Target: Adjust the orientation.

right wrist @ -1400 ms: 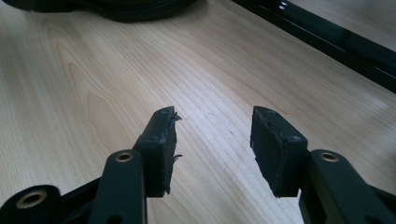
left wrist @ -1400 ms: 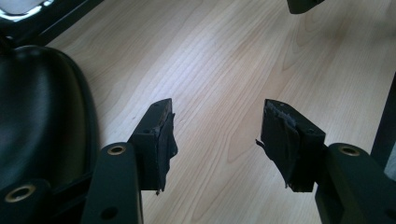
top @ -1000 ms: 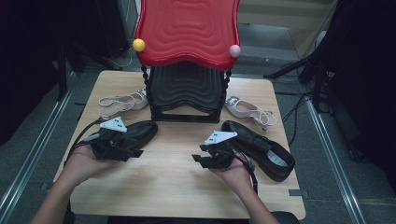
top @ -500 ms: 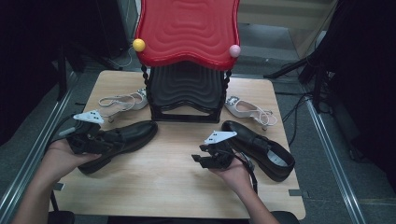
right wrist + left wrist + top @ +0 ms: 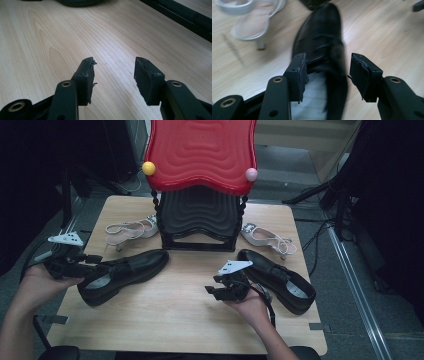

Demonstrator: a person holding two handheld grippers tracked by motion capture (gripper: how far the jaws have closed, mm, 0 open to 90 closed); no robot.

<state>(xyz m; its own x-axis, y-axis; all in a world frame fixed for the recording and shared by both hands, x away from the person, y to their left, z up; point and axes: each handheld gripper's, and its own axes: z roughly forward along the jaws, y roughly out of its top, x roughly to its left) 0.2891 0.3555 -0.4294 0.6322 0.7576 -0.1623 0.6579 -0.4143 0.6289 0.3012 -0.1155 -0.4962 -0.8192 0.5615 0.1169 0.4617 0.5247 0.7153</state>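
In my left gripper view the black shoe is smeared with blur, so I can't tell whether my fingers touch its collar; its heel runs off the bottom edge. The white sandal is cut by the top edge there. From above, my left gripper hides that shoe's heel, and my right hand covers my right gripper's handle.
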